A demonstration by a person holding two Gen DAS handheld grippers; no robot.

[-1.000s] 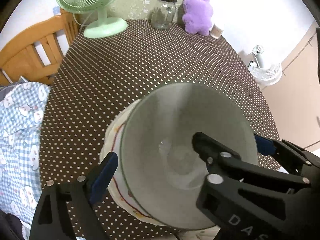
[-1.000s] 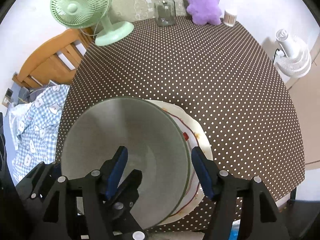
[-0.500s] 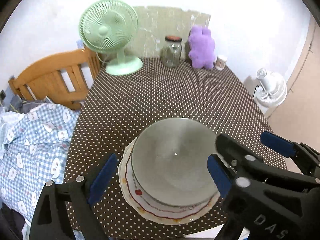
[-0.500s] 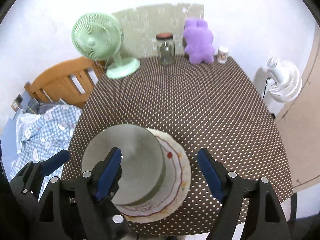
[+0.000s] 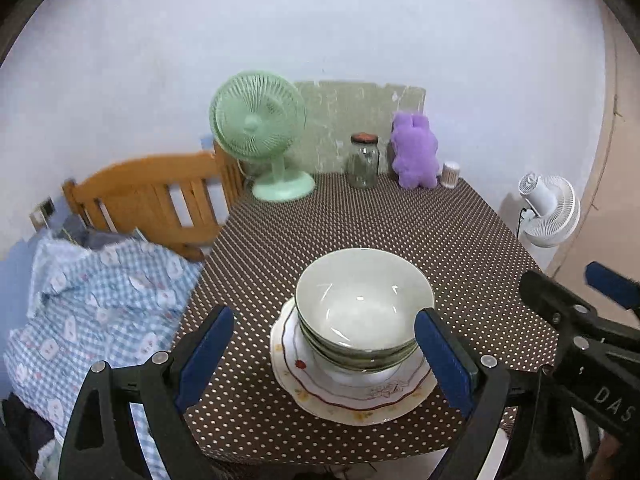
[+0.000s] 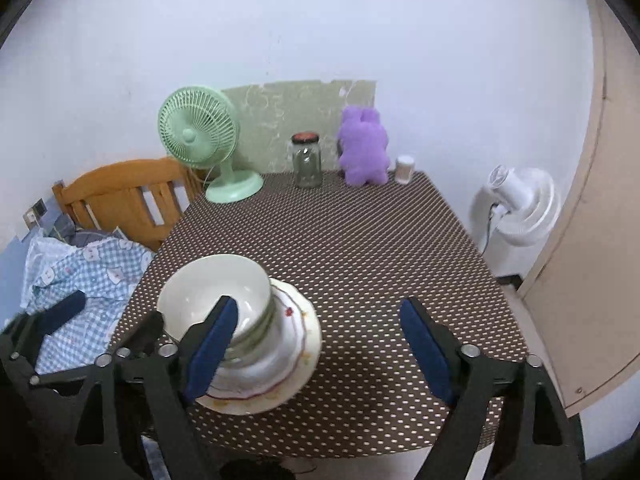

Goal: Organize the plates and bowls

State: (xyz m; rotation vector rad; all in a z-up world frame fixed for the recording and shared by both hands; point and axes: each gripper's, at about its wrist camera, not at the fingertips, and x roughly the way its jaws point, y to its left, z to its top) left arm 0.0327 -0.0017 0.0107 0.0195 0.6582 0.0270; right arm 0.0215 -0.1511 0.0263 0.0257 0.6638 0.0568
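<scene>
A stack of pale green bowls (image 5: 364,316) sits on a white plate with a red rim line (image 5: 352,392), near the front edge of the dotted brown table (image 5: 360,232). My left gripper (image 5: 320,360) is open and empty, held back above the table's front edge with the stack between its blue pads. My right gripper (image 6: 320,344) is open and empty, to the right of the stack. The bowls (image 6: 216,300) and plate (image 6: 296,344) show at lower left in the right wrist view, partly behind the left blue pad.
At the table's far edge stand a green fan (image 5: 260,128), a glass jar (image 5: 363,160), a purple plush toy (image 5: 414,152) and a small white container (image 5: 451,174). A wooden chair (image 5: 152,204) with blue checked cloth (image 5: 92,304) is left. A white fan (image 6: 516,208) is right.
Both grippers have pulled up and back from the bowl stack, opening wider. The top bowl, close under the cameras a second ago, now rests free on the stack.
</scene>
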